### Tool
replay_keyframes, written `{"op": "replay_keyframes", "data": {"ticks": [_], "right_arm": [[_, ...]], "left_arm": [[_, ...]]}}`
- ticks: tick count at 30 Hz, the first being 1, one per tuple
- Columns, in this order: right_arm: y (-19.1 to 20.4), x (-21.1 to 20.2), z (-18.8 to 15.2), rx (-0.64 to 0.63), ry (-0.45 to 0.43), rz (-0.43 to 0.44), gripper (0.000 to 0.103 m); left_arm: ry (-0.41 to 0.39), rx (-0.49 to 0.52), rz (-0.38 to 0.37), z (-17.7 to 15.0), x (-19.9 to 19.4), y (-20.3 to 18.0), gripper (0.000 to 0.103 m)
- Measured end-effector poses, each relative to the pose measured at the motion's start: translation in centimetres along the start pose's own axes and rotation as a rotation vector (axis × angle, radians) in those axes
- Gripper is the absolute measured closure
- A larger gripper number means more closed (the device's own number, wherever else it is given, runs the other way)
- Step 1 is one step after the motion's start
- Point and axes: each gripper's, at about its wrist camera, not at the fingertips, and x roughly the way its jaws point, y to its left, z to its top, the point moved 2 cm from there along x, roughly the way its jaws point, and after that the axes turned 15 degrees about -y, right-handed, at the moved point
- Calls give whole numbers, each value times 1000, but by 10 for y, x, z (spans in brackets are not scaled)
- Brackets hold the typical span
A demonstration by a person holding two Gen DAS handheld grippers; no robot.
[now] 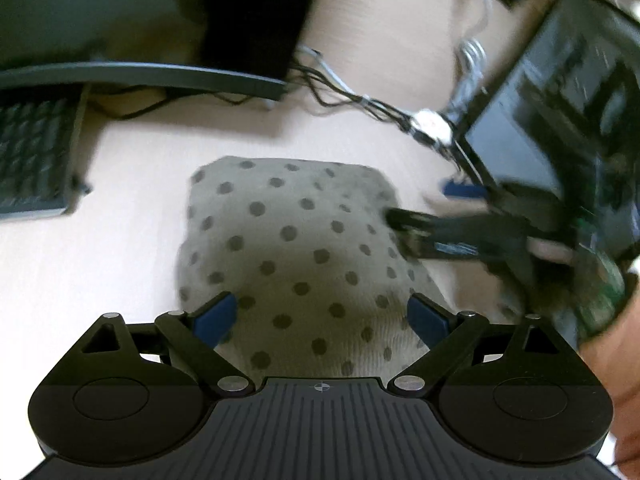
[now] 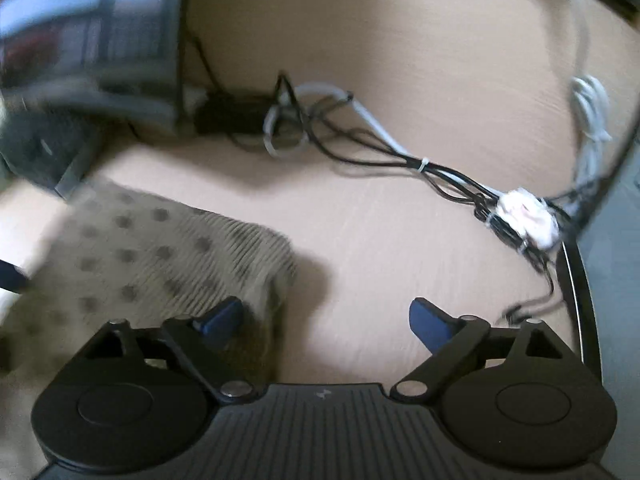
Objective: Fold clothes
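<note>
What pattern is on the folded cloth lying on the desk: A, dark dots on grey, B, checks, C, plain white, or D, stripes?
A: the folded cloth is grey and covered in dark round dots, seen in both wrist views.

Soft, even indoor light; heavy motion blur at right and left edges, fisheye bending, faint shadows on desk (image 2: 400,240).

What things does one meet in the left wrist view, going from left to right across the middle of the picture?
Dark keyboard → bare pale wooden tabletop → grey folded cloth with dark polka dots → black right gripper, reaching in over the cloth's right edge → dark monitor screen.
</note>
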Motion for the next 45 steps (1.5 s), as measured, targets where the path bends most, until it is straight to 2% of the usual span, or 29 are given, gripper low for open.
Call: {"op": "replay_keyframes", "data": {"ticks": [3,5,6,7,9,10,15,20,22,25,28,29,31,33,35,37,39,41,43,45], "right_arm": [[2,-35,-5,108,-27,106,12],[10,-29,-19,96,1,118,13],[15,-25,-25,87,16,122,19],[21,-20,-31,92,32,135,30],[34,-10,-40,113,62,169,38],[41,-5,-44,124,77,186,38],[104,21,-37,8,51,333,38],[149,52,-22,-124,6,452,37],[148,50,-19,-148,8,459,35],[134,45,-22,-109,31,440,32],[133,38,-25,-108,26,397,32],[136,35,-25,-131,17,375,32],[141,25,-24,-185,-5,326,30],[146,6,-17,-255,-56,273,29],[149,-14,-5,-266,-113,280,24],[150,-28,6,-229,-143,311,15],[151,-32,14,-123,-128,371,15],[150,-21,9,-35,-92,388,15],[142,-3,-2,68,-38,386,8],[126,15,-17,204,55,381,8]], "left_arm": [[-4,-39,26,-3,-5,11,7],[22,-31,67,-10,0,16,7],[40,-26,90,-12,3,18,7],[56,-25,110,-15,5,21,7],[80,-35,130,-21,5,26,7],[84,-41,135,-23,3,29,7],[81,-42,193,-31,-24,55,7],[47,-66,310,-33,-71,100,7],[-3,-64,257,-23,-85,105,7],[-77,-61,178,-6,-106,112,7],[-159,-42,130,10,-98,104,7],[-206,-31,94,17,-95,98,7],[-245,-6,5,32,-84,88,7],[-215,-20,-58,40,-65,86,7],[-182,-37,-120,48,-46,84,7],[-108,-120,-148,52,-17,92,6],[-73,-173,-147,52,4,95,6],[-44,-220,-140,53,23,98,3],[-40,-146,-135,51,32,91,3],[-42,-94,-132,50,30,86,3]]}}
